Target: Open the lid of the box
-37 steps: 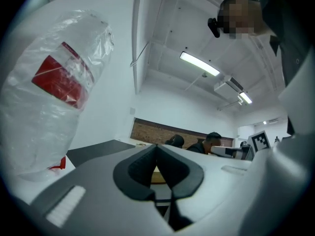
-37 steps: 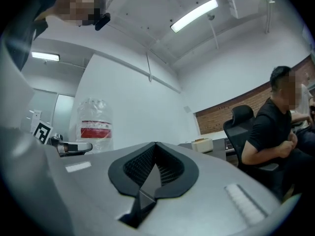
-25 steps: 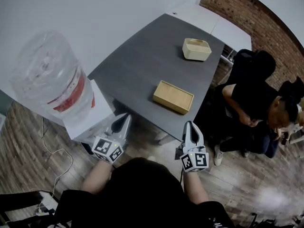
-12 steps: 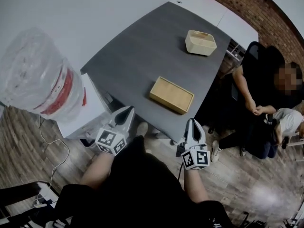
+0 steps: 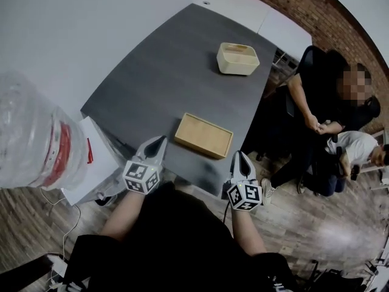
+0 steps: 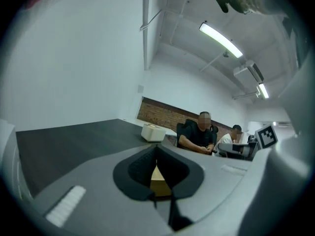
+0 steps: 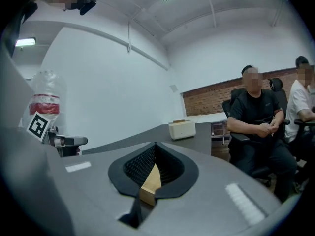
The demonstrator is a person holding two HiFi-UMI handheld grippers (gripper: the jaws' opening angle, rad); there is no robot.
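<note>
A flat wooden box (image 5: 203,135) with its lid down lies near the front edge of the dark grey table (image 5: 164,72). My left gripper (image 5: 160,140) is shut and empty, just off the box's left front corner. My right gripper (image 5: 242,156) is also shut and empty, just beyond the table's edge by the box's right front corner. In the left gripper view the box (image 6: 158,181) shows through the gap behind the closed jaws; the right gripper view shows the box (image 7: 150,183) the same way. Neither gripper touches the box.
A cream open-topped box (image 5: 237,58) stands at the table's far side. A water bottle (image 5: 30,142) on a white dispenser (image 5: 91,163) stands at the left. Two seated people (image 5: 322,102) are close to the table's right side. The floor is wood.
Both grippers have come forward to the table's front edge and now flank the wooden box's near corners. The head view has shifted, so the table sits further left.
</note>
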